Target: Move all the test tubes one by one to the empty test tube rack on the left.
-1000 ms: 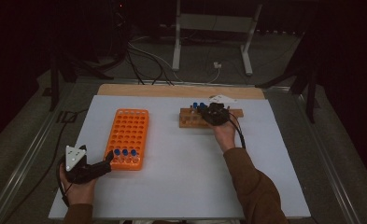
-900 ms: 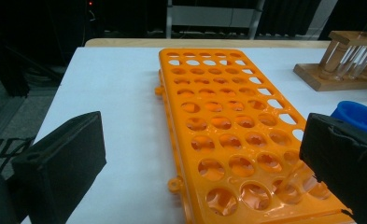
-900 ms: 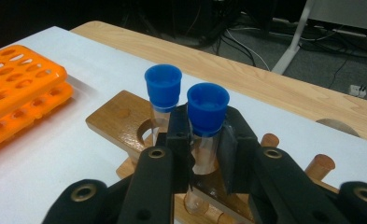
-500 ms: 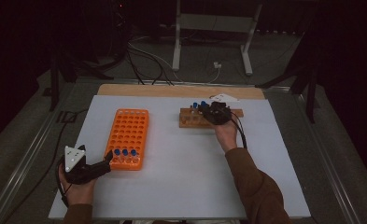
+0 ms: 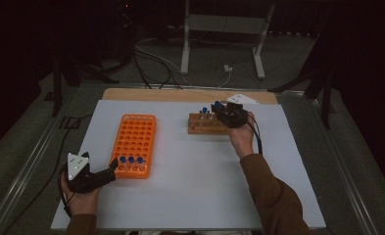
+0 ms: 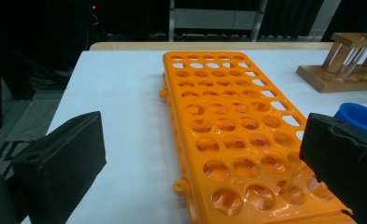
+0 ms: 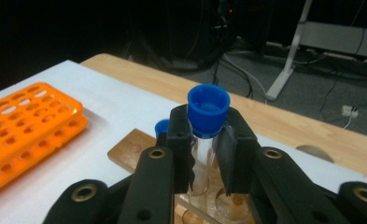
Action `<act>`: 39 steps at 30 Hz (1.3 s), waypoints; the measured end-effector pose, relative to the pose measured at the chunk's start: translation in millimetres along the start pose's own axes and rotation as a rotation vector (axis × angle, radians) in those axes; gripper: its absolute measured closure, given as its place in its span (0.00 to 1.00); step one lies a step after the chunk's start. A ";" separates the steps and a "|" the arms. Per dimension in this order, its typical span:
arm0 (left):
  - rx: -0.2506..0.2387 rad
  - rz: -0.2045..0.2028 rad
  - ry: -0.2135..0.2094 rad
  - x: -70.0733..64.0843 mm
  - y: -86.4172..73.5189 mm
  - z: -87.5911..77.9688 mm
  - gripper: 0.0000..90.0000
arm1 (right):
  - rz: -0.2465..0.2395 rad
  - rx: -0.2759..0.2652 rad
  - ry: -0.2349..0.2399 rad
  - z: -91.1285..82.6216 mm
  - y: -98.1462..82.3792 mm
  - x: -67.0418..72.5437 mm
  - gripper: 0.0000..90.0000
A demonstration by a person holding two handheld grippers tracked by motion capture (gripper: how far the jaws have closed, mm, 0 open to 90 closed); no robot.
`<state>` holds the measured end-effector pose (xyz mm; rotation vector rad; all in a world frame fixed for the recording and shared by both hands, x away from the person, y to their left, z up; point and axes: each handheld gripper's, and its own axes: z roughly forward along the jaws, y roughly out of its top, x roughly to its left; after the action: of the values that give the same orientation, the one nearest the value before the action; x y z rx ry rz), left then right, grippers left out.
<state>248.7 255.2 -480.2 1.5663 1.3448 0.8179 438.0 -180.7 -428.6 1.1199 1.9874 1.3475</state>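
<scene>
Right gripper [image 7: 204, 154] clamps a blue-capped tube [image 7: 205, 140] over the wooden rack [image 5: 204, 125].

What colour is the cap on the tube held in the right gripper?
Blue; the cap on the clear tube shows best in the right gripper view.

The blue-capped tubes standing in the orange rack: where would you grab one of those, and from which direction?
Judging by its pose, grip the clear wall just under the blue cap of a tube, coming from above. The tubes stand upright in the orange rack, so only their tops stick out. The right gripper holds its own tube that way, by the wooden rack.
</scene>
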 end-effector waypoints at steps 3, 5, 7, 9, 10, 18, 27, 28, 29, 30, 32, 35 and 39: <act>-0.002 0.000 0.002 -0.3 0.2 -0.2 0.01 | -0.002 -0.017 -0.002 -5.6 4.5 -0.1 0.86; -0.001 0.001 0.001 -0.3 0.1 -0.1 0.01 | -0.008 -0.025 -0.002 -9.1 7.5 0.0 0.86; -0.002 0.001 0.000 -0.2 0.1 0.1 0.01 | -0.011 -0.033 -0.002 -12.4 10.2 0.1 0.86; -0.002 0.000 0.001 -0.1 0.2 -0.2 0.01 | -0.003 -0.042 0.000 -15.5 12.3 -0.5 0.86; -0.004 -0.001 0.001 -0.1 0.2 -0.3 0.01 | -0.002 -0.043 0.000 -16.7 13.0 -0.7 0.86; -0.008 -0.009 0.008 1.6 0.7 -1.8 0.01 | -0.009 -0.045 0.020 -25.7 14.3 -0.3 0.86; -0.077 -0.016 0.015 -2.4 14.5 -17.5 0.01 | -0.025 -0.028 0.093 -35.8 12.6 9.6 0.85; -0.082 -0.014 0.008 -4.5 17.3 -18.6 0.01 | -0.028 -0.024 0.101 -36.3 12.1 11.0 0.85; -0.084 -0.012 -0.004 -6.6 20.1 -19.1 0.01 | -0.029 -0.020 0.110 -36.6 11.6 12.3 0.85; -0.086 -0.015 -0.021 -9.1 22.7 -19.1 0.01 | -0.027 -0.017 0.121 -36.9 11.2 13.5 0.85; -0.088 -0.009 -0.043 -14.3 27.7 -18.4 0.01 | -0.017 -0.010 0.144 -37.4 10.6 15.8 0.85; -0.097 0.003 -0.065 -22.6 36.3 -16.7 0.01 | -0.002 0.001 0.178 -37.5 10.3 19.8 0.85; -0.101 0.021 -0.106 -38.2 49.5 -14.0 0.03 | -0.007 0.016 0.207 -38.0 11.3 27.2 0.85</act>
<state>248.2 219.9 -426.7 1.5253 1.1955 0.7918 398.3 -175.6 -401.9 1.0151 2.1471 1.4994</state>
